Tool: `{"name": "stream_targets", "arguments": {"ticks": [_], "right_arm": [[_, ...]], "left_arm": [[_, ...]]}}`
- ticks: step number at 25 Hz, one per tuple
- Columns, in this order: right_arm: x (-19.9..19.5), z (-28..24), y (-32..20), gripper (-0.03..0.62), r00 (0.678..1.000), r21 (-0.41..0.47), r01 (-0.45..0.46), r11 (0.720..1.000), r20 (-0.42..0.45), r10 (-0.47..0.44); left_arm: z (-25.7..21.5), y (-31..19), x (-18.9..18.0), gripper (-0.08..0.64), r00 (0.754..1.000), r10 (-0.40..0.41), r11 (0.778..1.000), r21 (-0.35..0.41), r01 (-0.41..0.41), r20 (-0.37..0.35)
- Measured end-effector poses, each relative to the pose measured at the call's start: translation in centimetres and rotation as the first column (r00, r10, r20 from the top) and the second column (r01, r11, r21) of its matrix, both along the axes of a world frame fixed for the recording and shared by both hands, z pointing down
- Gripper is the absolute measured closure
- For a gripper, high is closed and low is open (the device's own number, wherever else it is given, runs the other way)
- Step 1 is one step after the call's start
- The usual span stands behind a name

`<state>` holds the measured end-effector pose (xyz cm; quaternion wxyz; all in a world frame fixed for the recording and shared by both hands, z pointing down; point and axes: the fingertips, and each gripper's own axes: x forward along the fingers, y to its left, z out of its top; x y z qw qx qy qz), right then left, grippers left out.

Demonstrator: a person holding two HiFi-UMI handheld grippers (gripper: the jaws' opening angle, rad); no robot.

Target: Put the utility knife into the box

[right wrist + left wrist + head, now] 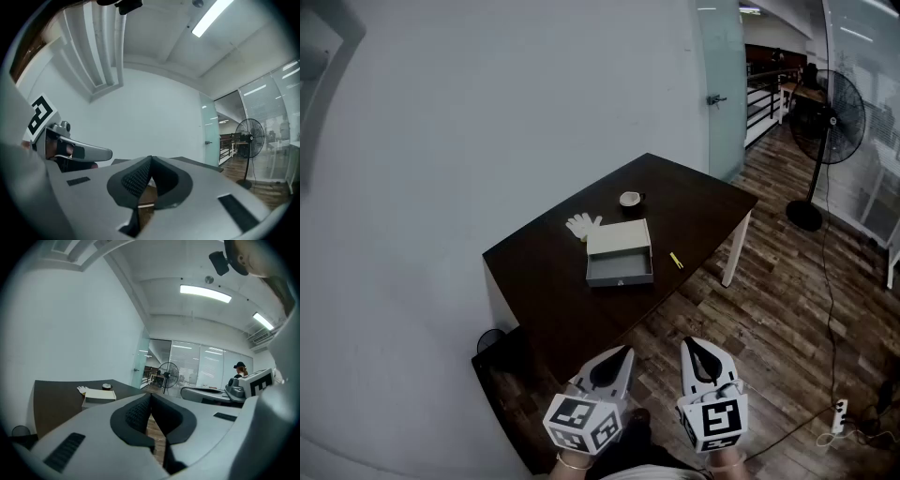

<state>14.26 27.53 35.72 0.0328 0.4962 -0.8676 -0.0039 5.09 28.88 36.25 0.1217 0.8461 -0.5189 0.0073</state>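
A grey open box (620, 252) with its pale lid laid across the back lies mid-table on the dark table (553, 281). The yellow utility knife (676, 260) rests on the tabletop just right of the box. Both grippers hang low in the head view, well short of the table: the left gripper (622, 353) and the right gripper (691, 344), each with its jaws pressed together and nothing between them. In the left gripper view the box (99, 396) shows far off at the left, and the left gripper (151, 395) is shut. The right gripper (150, 160) is shut too.
A white glove (582, 225) and a small round tape roll (630, 199) lie behind the box. A standing fan (827, 122) is at the right on the wood floor, with a cable and power strip (839, 413) nearby. A plain wall runs along the table's left.
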Motion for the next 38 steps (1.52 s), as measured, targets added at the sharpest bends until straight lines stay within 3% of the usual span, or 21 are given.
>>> {"name": "stream_targets", "arguments": {"ticks": [8,17,26,38], "right_arm": [[-0.3,-0.4,-2.4,0.586,0.999,0.024,-0.019,1.0,0.03,0.018],[-2.5,-0.5,-6.5,0.586,0.992,0.014,0.028,1.0,0.119,-0.029],[-5.3,1.0,-11.5,0.586,0.996,-0.041,0.018,0.999,0.085,-0.014],[-7.7,2.2,-18.2,0.584,0.996,-0.071,-0.065,0.995,0.055,0.069]], "left_arm": [[0.2,-2.8,-0.6,0.541,1.0,0.0,1.0,-0.002,0.0,-0.011],[0.6,-7.7,-2.5,0.541,1.0,0.011,1.0,0.005,-0.011,-0.028],[0.9,-12.5,-4.9,0.541,0.998,0.031,0.999,0.011,-0.03,-0.045],[1.6,-18.6,-8.4,0.541,0.995,0.085,0.996,0.005,-0.085,-0.057]]}}
